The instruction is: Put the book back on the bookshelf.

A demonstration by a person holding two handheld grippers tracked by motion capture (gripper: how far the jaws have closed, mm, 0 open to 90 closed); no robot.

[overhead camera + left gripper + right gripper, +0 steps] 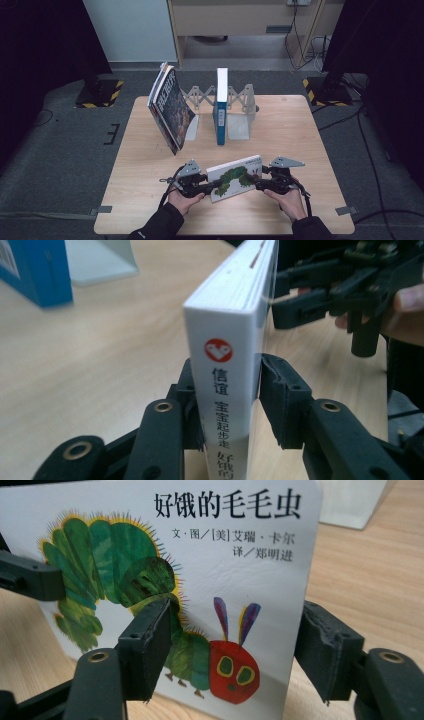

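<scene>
A white board book [235, 176] with a green caterpillar on its cover stands on its edge near the table's front, tilted between both grippers. My left gripper [214, 186] is shut on its spine end; in the left gripper view the pads [280, 400] press on both faces of the book [227, 315]. My right gripper [257, 183] is at the book's other end. In the right gripper view its jaws [235, 650] stand apart in front of the cover [225, 555], one pad [150, 640] over the caterpillar and the other past the book's edge, not squeezing it.
On the wooden table [300, 130], an expanding book rack [200, 95] with white bookends [241, 122] stands at the back. A blue book [221, 107] stands upright in it. Several books [170, 107] lean at its left. Dark floor surrounds the table.
</scene>
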